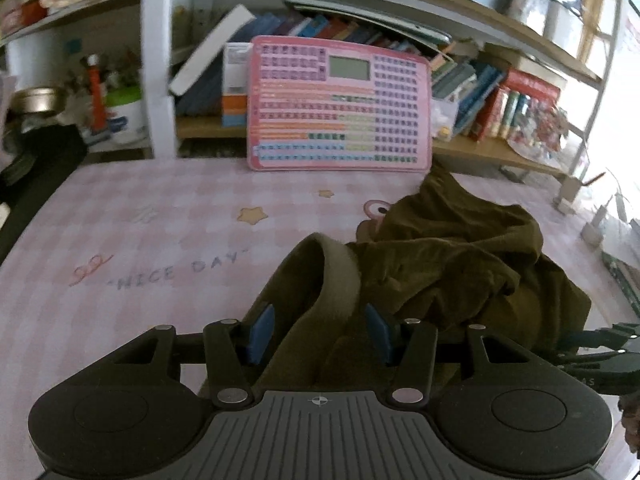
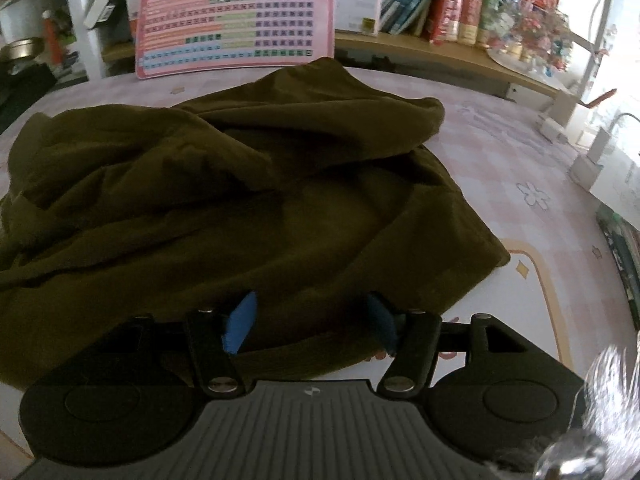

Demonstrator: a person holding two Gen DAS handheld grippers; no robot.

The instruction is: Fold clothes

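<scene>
An olive-green garment lies crumpled on the pink checked tablecloth. A lighter ribbed band on it arches up at its left end. My left gripper reaches over that end, its blue pads wide apart with the band and bunched cloth between them. In the right wrist view the same garment spreads across the table in loose folds. My right gripper sits over its near hem, jaws apart, with cloth lying between the blue pads. Whether any pad touches fabric is unclear.
A pink chart board leans against a bookshelf at the table's far edge. White plugs and cables sit at the right edge, a dark bag at the left. Bare tablecloth shows to the garment's right.
</scene>
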